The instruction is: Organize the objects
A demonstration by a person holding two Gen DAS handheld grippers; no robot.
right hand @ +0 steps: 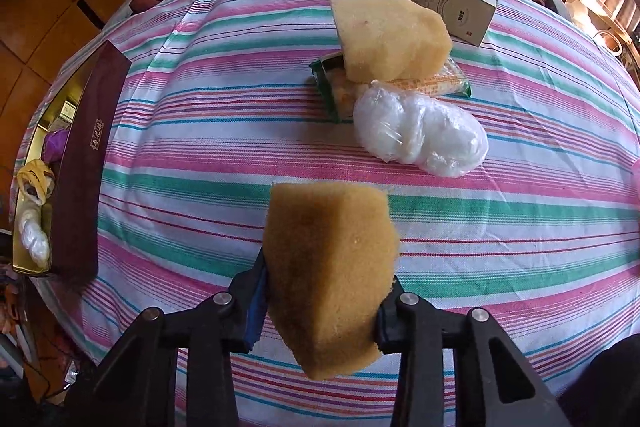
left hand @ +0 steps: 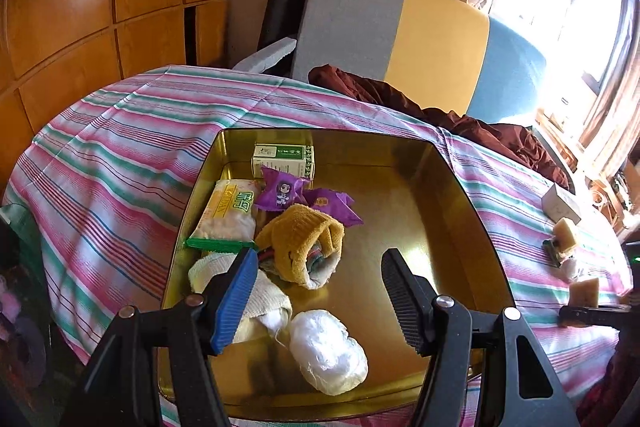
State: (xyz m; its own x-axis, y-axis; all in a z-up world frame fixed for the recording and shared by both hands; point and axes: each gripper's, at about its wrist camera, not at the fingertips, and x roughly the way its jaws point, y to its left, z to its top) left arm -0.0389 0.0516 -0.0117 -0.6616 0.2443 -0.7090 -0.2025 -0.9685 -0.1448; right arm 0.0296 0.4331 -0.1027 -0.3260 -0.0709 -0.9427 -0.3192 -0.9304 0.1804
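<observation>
Strong daylight pours through the barred window (left hand: 568,7) at upper right, blown out to white there, and glares off the shiny gold metal tray (left hand: 452,211). Both fisheye views bend the pink-and-green striped tablecloth (right hand: 248,163) into a dome and darken at the corners. The tan foam sponge (right hand: 332,279) is shaded on its near face and slightly soft.

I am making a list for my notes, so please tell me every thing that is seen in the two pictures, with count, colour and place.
tin: 1, gold inside, on the striped cloth
green box: 1, green and white, far end of tin
snack packet: 1, white and green, left side of tin
purple packets: 2, purple, middle of tin
sock: 1, mustard, middle of tin
white bundle: 1, near end of tin
sponges: 2, tan, one on a packet, one gripped
plastic bag: 1, clear white, on cloth
white box: 1, far on cloth
left gripper: fingers open over tin
right gripper: fingers shut on a sponge
</observation>
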